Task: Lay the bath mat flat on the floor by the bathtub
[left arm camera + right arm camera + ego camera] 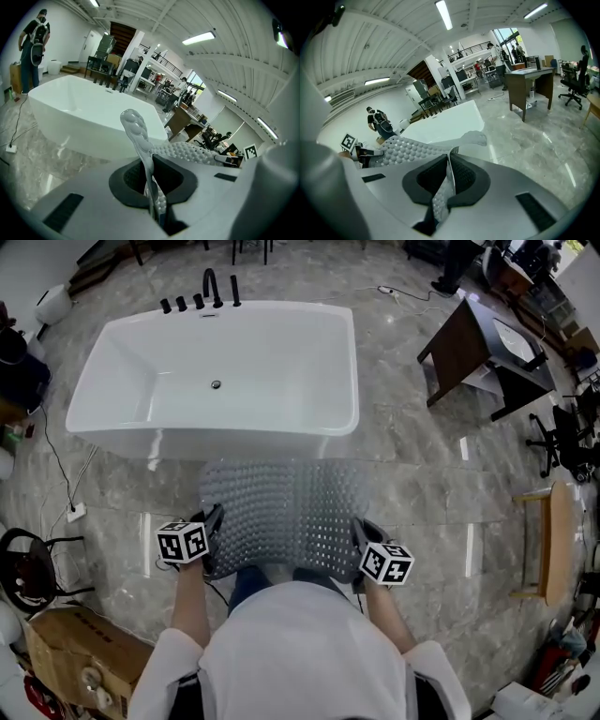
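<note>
Jaws shut on both sides, each pair pinching a thin edge of the bath mat (286,512).

- Left gripper (214,521): jaws closed flat on the mat's left near corner. In the left gripper view the gripper (152,187) has the bubbled mat (187,151) running out from the pinch, with 1 corner flap standing upright above the jaws.
- Right gripper (361,532): jaws closed on the right near corner. In the right gripper view the gripper (447,183) has the mat (408,150) stretching away toward the other gripper.
- Mat: grey, knobbly, perforated, spread wide between the 2 grippers over the marble floor (422,474), just in front of the near side of the bathtub (216,362). Cannot tell whether its far edge touches the floor.
- Bathtub: white, freestanding, black tap fittings (202,298) on the far rim.
- Around: cardboard box (66,643) at lower left, wooden stool (553,540) at right, person with a backpack (35,42) beyond the tub.
</note>
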### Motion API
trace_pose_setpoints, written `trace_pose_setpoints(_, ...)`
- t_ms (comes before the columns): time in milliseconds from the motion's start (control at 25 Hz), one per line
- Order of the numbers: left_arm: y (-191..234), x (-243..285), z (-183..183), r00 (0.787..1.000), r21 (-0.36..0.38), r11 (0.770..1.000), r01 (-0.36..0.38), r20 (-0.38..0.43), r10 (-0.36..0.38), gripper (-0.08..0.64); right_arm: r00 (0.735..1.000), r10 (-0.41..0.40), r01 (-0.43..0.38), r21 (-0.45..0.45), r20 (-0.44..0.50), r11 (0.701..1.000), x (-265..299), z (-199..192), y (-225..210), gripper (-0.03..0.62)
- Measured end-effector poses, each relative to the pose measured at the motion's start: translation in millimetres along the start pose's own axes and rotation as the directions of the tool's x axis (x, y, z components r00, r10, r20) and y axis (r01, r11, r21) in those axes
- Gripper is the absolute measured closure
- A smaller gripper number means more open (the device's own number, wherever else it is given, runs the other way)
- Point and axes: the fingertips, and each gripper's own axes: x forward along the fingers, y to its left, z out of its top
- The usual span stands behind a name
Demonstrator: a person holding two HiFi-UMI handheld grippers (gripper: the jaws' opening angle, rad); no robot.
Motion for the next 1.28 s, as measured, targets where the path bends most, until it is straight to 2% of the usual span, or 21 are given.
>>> trace_pose_setpoints(280,25.8,11.5,19.4,0.997,0.022,0.998,0.052,-0.05,-0.05,0.515,0.998,-0.063,0.063,0.042,0.003,0.997,24.3,-7.0,19.5,0.552)
trace_pose_setpoints(600,66.3,22.1,31.3,0.995,0.051,0.998,0.036,-0.093,-0.031,0.515,0.994,-0.106,0.106,0.048,-0.006,0.993,48.6,-14.1,31.7,0.552)
trace_pose_setpoints(960,89.4,67.7,17.1,0.991,0.049,0.999,0.008,-0.134,-0.002,0.515,0.991,-0.117,0.116,-0.008,-0.059,0.993,86.1,-27.8,13.7,0.552)
trace_pose_setpoints(1280,107.8,109.5,-2.6,0.985,0.019,1.0,-0.009,-0.171,0.012,0.515,0.986,-0.127,0.128,0.006,-0.11,0.992,127.5,-45.9,-13.0,0.552)
